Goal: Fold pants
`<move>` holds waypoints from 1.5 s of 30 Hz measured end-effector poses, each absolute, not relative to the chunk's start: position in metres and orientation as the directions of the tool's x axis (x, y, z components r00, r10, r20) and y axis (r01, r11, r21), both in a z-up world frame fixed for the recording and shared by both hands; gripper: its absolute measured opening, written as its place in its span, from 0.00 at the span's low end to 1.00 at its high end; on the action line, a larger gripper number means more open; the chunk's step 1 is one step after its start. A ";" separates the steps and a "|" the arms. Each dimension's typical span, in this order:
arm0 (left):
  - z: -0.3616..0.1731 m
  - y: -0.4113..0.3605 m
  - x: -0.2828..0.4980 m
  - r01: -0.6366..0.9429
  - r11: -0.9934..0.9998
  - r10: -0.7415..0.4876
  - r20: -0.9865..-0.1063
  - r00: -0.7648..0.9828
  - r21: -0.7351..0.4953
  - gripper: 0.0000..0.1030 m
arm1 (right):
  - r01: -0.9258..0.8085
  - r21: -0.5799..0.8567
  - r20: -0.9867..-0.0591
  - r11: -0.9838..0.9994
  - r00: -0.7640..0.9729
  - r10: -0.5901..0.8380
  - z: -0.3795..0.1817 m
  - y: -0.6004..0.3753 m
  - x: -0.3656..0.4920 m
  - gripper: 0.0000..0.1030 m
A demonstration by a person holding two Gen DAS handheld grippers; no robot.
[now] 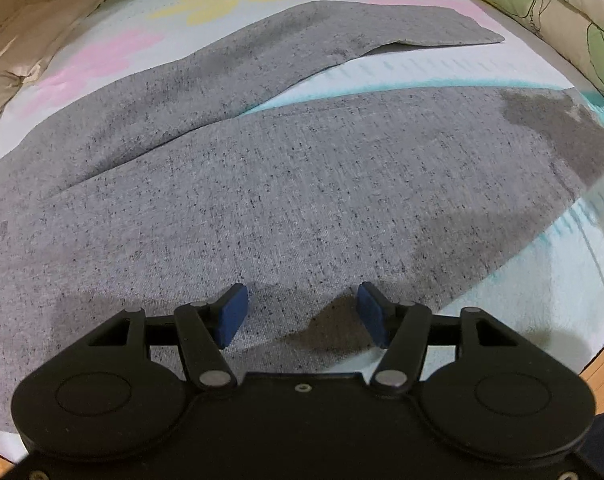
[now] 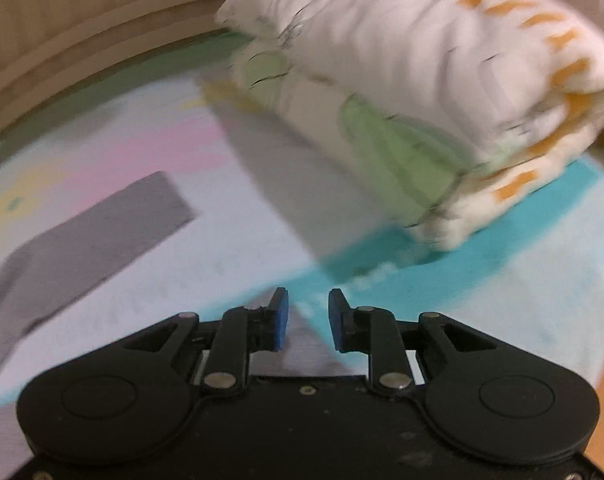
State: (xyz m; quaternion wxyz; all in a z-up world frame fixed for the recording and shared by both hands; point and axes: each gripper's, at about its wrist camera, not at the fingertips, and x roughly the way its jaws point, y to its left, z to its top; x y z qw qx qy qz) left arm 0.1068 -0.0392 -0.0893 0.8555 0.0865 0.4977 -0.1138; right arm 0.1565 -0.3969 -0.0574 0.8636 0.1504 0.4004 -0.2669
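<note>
While both grippers gape empty, folded quilt [image 2: 422,100] flanks pants [image 1: 261,184].

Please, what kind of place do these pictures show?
Probably a bedroom: grey speckled knit pants lie spread on a pastel flower-patterned bed sheet, with a folded white quilt printed with green leaves beside them and a wooden bed frame behind.
</note>
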 end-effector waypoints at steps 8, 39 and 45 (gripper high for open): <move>-0.090 -0.040 0.107 0.272 0.962 -0.110 -0.874 0.473 0.025 0.63 | 0.515 0.045 -0.834 0.856 0.490 -0.252 -0.098 -0.414 0.206 0.24; -0.075 -0.033 0.111 0.206 0.978 -0.093 -0.839 0.536 0.024 0.59 | 0.428 -0.043 -0.833 0.903 0.484 -0.269 -0.122 -0.405 0.232 0.10; -0.056 -0.013 0.141 0.128 0.990 -0.029 -0.800 0.599 0.060 0.59 | 0.452 -0.175 -0.790 0.875 0.466 -0.399 -0.126 -0.401 0.243 0.04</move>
